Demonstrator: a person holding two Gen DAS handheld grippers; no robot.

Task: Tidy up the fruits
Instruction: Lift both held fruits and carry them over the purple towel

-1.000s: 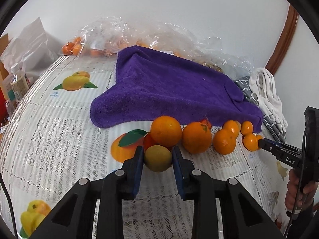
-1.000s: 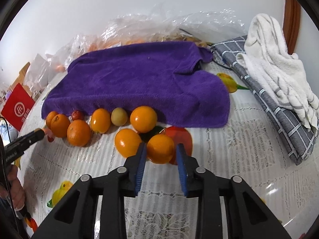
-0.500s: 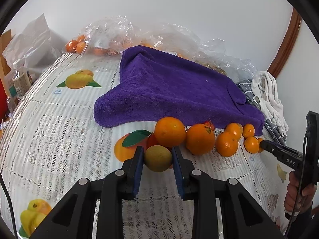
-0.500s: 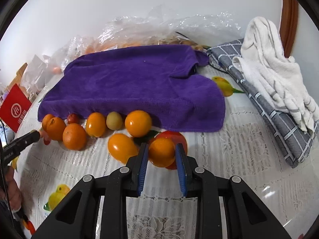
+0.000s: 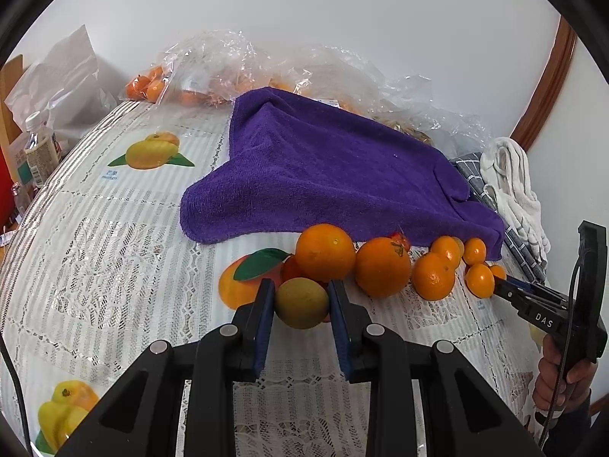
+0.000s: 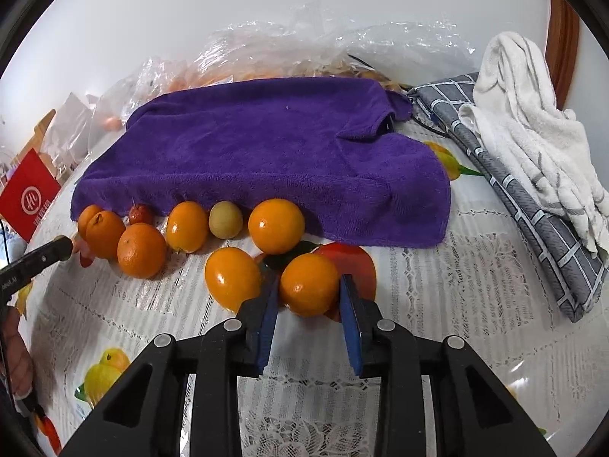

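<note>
Left view: my left gripper (image 5: 301, 302) clamped on greenish fruit (image 5: 301, 303), roundish, no clear long axis, at near end of fruit row along purple towel (image 5: 335, 175) edge. Open counter (image 5: 114, 251) to left. Right gripper (image 5: 506, 290) enters from right edge.

Right view: my right gripper (image 6: 309, 297), jaws opening, orange (image 6: 309, 285) between pads, left pad (image 6: 271, 304) touching, right a sliver off. Oval orange (image 6: 232, 278) just left, tilted. Bare counter (image 6: 475, 304) right, until grey cloth (image 6: 533, 205).
</note>
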